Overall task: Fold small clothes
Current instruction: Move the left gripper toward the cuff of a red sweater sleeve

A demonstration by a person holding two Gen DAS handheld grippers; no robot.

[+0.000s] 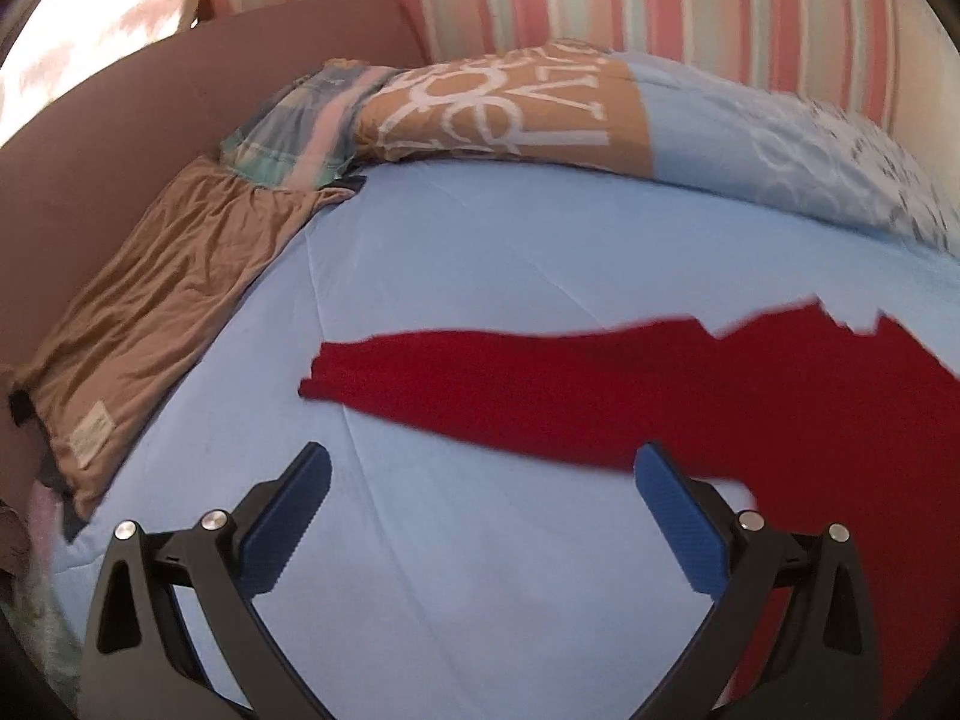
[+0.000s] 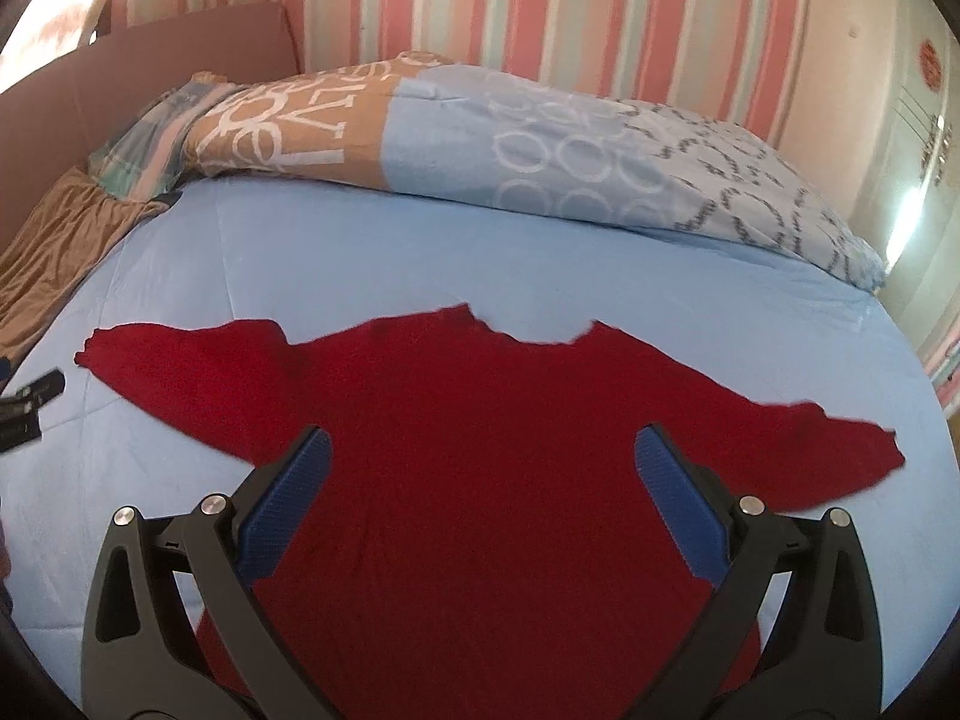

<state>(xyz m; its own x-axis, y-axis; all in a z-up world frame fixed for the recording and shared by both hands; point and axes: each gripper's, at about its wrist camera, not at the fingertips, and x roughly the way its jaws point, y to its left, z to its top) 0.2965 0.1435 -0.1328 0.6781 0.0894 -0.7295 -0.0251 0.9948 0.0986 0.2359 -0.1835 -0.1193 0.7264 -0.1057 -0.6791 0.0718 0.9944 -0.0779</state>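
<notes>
A red long-sleeved sweater (image 2: 480,420) lies flat on the light blue bed sheet (image 2: 360,252), sleeves spread left and right, neckline toward the pillows. My right gripper (image 2: 480,450) is open and empty, hovering over the sweater's body. My left gripper (image 1: 480,468) is open and empty, over bare sheet just in front of the sweater's left sleeve (image 1: 480,378). Its right finger (image 1: 672,510) overlaps the sleeve's lower edge. Part of the left gripper shows at the left edge of the right wrist view (image 2: 30,402).
A brown folded cloth (image 1: 150,324) lies at the bed's left edge. A patterned duvet and pillows (image 2: 540,150) run along the far side against a striped wall (image 2: 540,6). A brown headboard (image 1: 120,96) stands at the left.
</notes>
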